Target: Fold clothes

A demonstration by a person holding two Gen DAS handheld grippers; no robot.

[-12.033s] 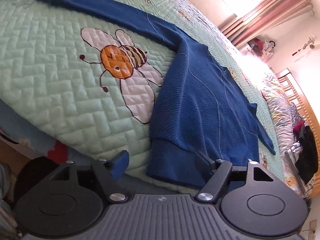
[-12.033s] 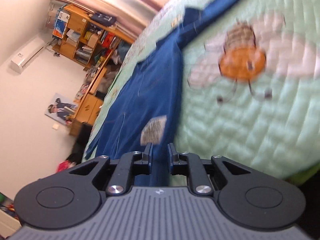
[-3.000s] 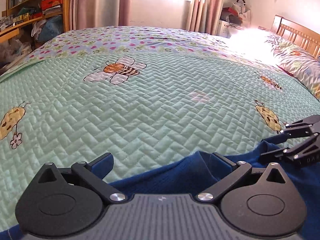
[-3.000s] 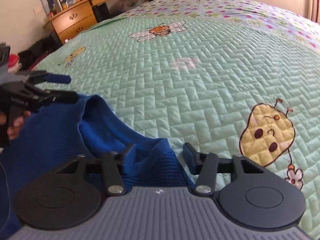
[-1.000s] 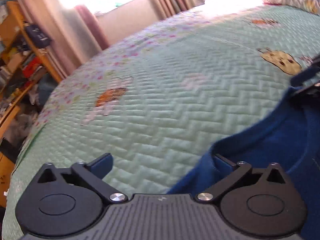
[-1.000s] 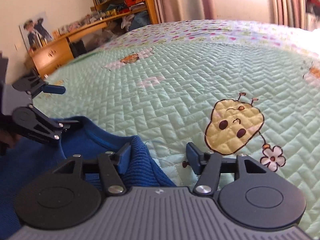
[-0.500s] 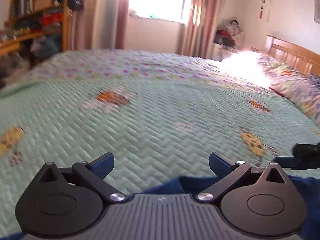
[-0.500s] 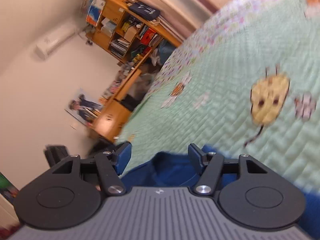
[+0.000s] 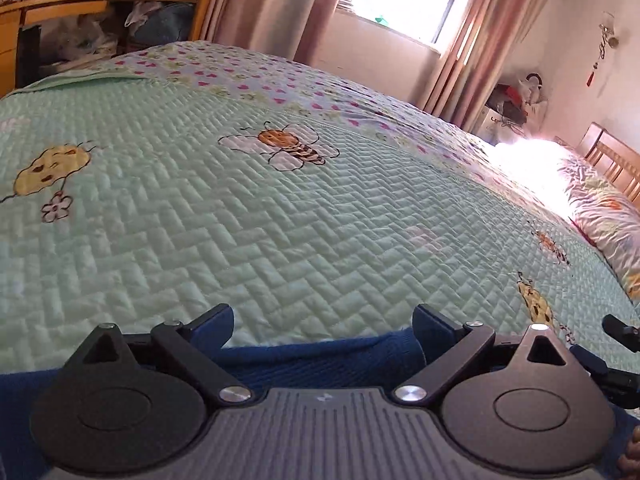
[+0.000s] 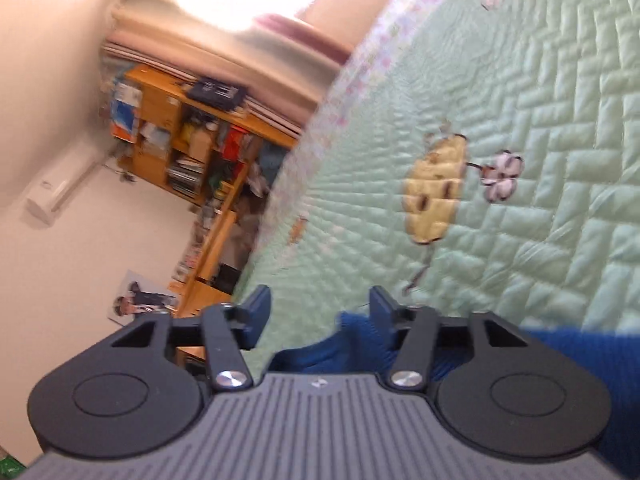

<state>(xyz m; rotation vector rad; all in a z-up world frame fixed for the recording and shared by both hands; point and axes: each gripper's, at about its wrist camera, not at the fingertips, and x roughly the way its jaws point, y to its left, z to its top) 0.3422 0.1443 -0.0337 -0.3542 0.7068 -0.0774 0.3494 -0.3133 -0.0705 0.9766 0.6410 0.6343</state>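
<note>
A blue knit sweater [image 9: 320,360] lies on the bed's near edge. Its rim runs across just under my left gripper [image 9: 320,320], whose jaws stand wide and are closing; neither pad presses the cloth. In the right wrist view a raised fold of the sweater [image 10: 320,352] sits between the jaws of my right gripper [image 10: 319,304], against the right finger [image 10: 380,304]. Those jaws are half apart and closing, and the left pad is clear of the cloth. The right gripper [image 9: 604,346] also shows at the far right of the left wrist view. Most of the sweater is hidden below both grippers.
A green quilted bedspread [image 9: 320,220] with bees and flowers covers the bed ahead. Pillows [image 9: 600,216] and a wooden headboard [image 9: 612,156] are at the right. Wooden shelves [image 10: 192,140] and a cluttered desk [image 9: 60,4] stand beyond the bed's left side.
Both views have rolled and shifted across the bed. The sweater's rim now runs straight under the left gripper's fingers. The right gripper has tilted hard, and the blue fold sits by its right finger.
</note>
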